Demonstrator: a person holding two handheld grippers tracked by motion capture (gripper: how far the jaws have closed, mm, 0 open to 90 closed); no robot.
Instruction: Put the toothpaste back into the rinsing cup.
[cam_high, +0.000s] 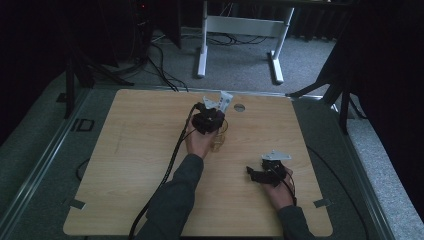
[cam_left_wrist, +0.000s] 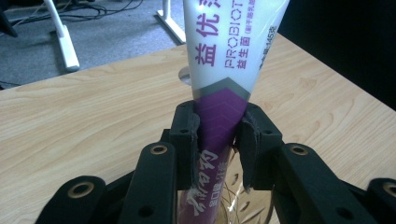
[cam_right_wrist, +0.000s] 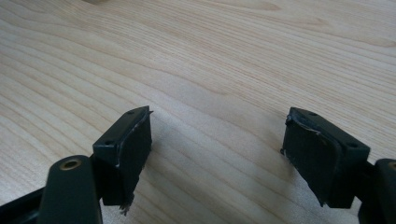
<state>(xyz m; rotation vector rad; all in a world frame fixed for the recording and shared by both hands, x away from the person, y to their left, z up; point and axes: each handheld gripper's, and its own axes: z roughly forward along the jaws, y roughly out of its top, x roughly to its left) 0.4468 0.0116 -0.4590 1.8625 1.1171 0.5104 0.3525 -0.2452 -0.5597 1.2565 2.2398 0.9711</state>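
I am clamping the tube (cam_left_wrist: 219, 70) in my left gripper (cam_left_wrist: 218, 140) at centre frame, over a clear glass (cam_high: 220, 136) (barely visible) on the table (cam_high: 125, 150); I am keeping it upright, lowering slowly, my right gripper (cam_right_wrist: 217, 140) idling open

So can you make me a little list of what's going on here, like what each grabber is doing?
left gripper: shut on the toothpaste tube, squeezing its purple part
tube: white and purple, standing up over a clear glass
right gripper: open, holding nothing, low over the wooden table
table: light wood with a small round hole
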